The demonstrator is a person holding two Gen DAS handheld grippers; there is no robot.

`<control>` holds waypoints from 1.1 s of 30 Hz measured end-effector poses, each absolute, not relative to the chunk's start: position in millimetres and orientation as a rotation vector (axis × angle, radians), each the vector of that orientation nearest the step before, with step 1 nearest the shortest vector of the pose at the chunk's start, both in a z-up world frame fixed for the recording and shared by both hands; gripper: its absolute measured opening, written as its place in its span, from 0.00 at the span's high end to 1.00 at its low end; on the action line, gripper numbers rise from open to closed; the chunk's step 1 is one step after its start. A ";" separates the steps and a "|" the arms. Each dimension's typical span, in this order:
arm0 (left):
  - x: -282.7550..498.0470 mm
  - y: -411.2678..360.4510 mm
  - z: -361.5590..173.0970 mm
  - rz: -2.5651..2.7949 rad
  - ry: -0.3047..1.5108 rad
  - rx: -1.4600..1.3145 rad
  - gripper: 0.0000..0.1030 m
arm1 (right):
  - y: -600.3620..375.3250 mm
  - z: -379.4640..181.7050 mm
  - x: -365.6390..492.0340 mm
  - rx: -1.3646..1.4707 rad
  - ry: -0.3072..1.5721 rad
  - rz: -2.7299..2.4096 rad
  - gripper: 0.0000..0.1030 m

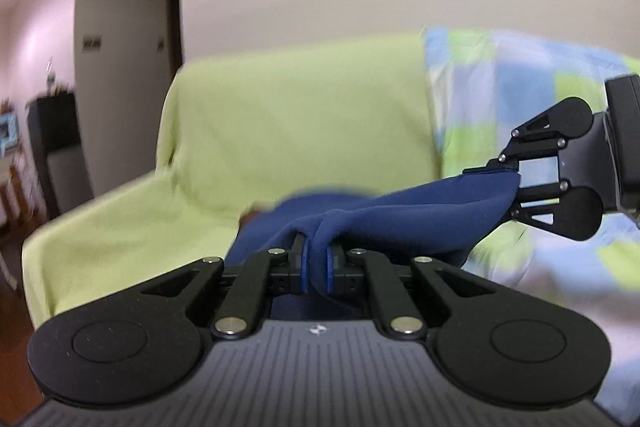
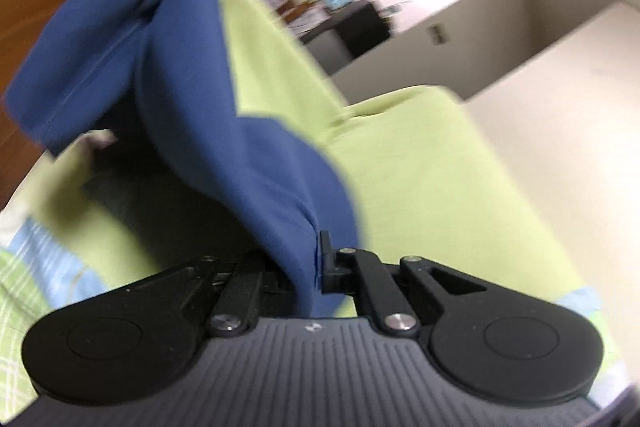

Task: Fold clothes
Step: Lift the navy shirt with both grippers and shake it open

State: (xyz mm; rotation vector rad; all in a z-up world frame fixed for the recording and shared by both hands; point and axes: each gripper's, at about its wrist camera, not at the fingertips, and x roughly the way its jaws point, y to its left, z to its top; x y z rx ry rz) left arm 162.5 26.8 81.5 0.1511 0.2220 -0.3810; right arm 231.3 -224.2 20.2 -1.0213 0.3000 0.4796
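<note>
1. Both tongs pinch one blue garment [image 1: 392, 215]: the left tongs [image 1: 316, 267] are pressed on a bunched fold of it, and the right tongs [image 2: 316, 263] clamp another part, seen side-on at the right in the left view [image 1: 516, 179].
2. The garment hangs between them, stretched in the air above a sofa under a green cover [image 1: 288, 115]; its lower part droops toward the seat.
3. My judgement of the step: the cloth is being carried or spread between two grips. That fits either opening it out to lay it flat or bringing one edge over for a fold; the pictures do not settle which.
4. Either way, the next move calls for even tension and both grips kept level, so the slack middle does not twist.
5. Hard to make out: what kind of garment it is, since most of it is bunched and blurred by motion. A checked quilt [image 1: 500, 79] lies at the right. The seat below the cloth is in shadow, and the far room is smeared.
</note>
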 end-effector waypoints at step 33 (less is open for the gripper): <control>-96.0 -202.7 213.6 -1.193 -0.006 0.149 0.94 | -458.2 272.8 -230.9 -0.561 0.376 -0.147 0.99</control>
